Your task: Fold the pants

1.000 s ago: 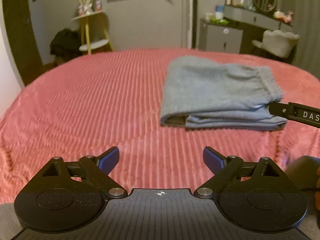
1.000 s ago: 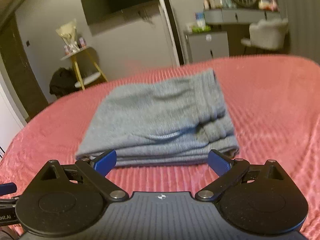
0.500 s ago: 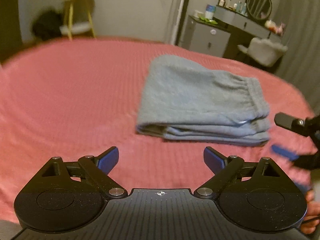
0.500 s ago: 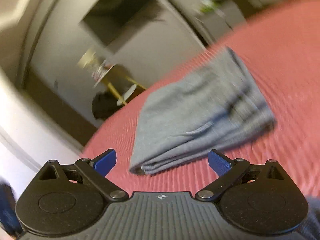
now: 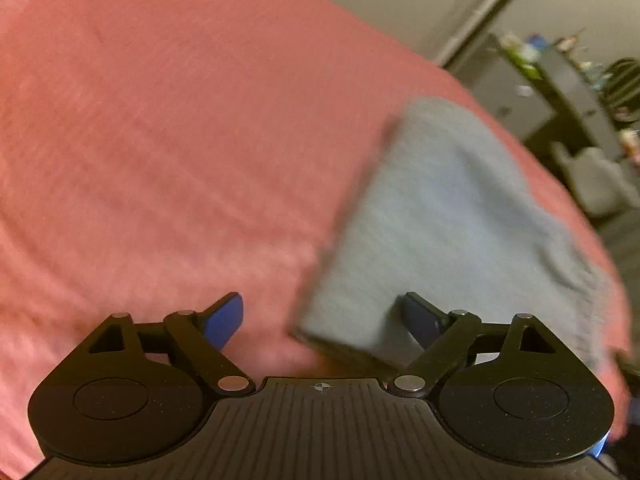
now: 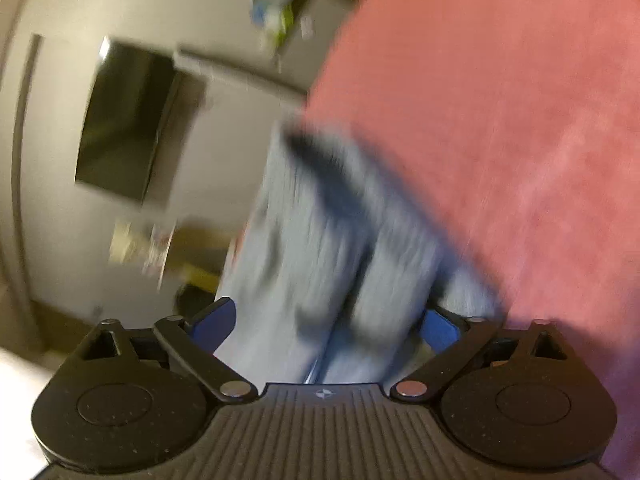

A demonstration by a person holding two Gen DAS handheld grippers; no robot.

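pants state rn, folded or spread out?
Folded. The grey pants form a compact stacked bundle on the red bedspread, with layered edges visible in the blurred right wrist view.

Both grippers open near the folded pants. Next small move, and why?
Probably close the right gripper on the pants: the grey folded stack's edge sits between its spread blue fingers. The left gripper is open too, at the stack's near corner on the pink bedspread. Both views are blurred, so the depth is uncertain.
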